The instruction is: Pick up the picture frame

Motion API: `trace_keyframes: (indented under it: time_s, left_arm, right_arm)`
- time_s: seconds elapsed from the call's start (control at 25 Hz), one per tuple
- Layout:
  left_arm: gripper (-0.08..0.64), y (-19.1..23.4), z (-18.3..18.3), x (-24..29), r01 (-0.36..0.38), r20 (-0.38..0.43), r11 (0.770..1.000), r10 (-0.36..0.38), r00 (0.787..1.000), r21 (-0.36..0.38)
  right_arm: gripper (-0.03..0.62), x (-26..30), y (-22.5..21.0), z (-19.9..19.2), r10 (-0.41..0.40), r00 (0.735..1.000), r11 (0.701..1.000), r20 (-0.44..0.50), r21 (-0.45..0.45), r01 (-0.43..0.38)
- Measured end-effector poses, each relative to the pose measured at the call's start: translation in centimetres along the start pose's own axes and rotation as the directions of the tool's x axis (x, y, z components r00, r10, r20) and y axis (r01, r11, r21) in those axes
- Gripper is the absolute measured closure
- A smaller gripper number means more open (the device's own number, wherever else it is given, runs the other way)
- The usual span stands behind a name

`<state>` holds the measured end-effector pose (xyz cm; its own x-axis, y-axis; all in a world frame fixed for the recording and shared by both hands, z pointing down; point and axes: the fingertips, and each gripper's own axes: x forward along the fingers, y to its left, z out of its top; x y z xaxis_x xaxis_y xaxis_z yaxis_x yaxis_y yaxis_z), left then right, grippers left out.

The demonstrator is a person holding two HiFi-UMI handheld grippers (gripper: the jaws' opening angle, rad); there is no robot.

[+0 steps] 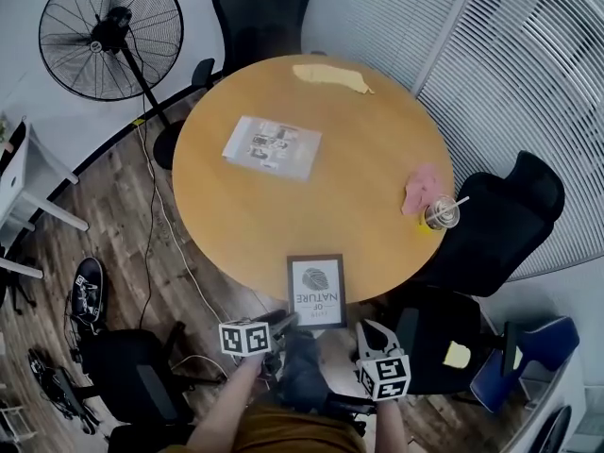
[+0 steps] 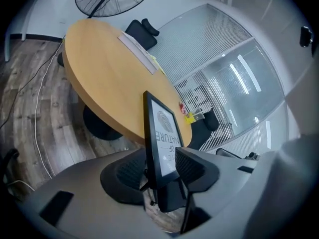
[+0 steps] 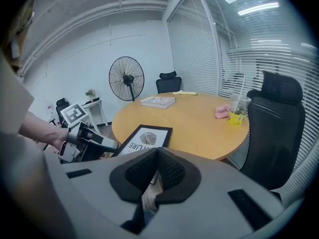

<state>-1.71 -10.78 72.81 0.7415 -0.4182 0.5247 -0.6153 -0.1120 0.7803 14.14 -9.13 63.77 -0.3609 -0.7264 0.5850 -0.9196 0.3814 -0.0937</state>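
Picture frame (image 1: pixel 316 289) on table (image 1: pixel 283 210) edge, inside wide-open left gripper (image 2: pixel 160 168); right gripper (image 3: pixel 158 156) closed nearby.

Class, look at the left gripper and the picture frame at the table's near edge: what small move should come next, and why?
Probably close the left gripper on the picture frame. In the left gripper view its near edge stands between the open jaws, pads not pressing, while it lies on the table, so gripping should precede any lift.
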Motion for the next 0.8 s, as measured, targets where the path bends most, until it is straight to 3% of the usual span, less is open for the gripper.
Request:
trace_keyframes:
  time_s: [0.12,0.4,0.8]
  left_arm:
    - [0.345,0.0,-0.2,0.8,0.048,-0.015,0.997,-0.049,0.999,-0.064]
    - [0.337,0.5,-1.1,2.3,0.078,-0.065,0.989,-0.087,0.994,-0.128]
    - [0.333,0.2,-1.8,3.9,0.181,-0.089,0.952,-0.209,0.974,-0.248]
  right_arm:
    - [0.580,0.8,-0.4,-0.4,0.014,1.000,1.000,-0.018,0.006,-0.014]
    - [0.580,2.5,-1.2,-0.7,0.042,0.998,0.999,-0.051,0.014,-0.042]
    - [0.580,3.9,-2.7,-1.5,0.041,0.995,0.999,-0.089,0.023,-0.039]
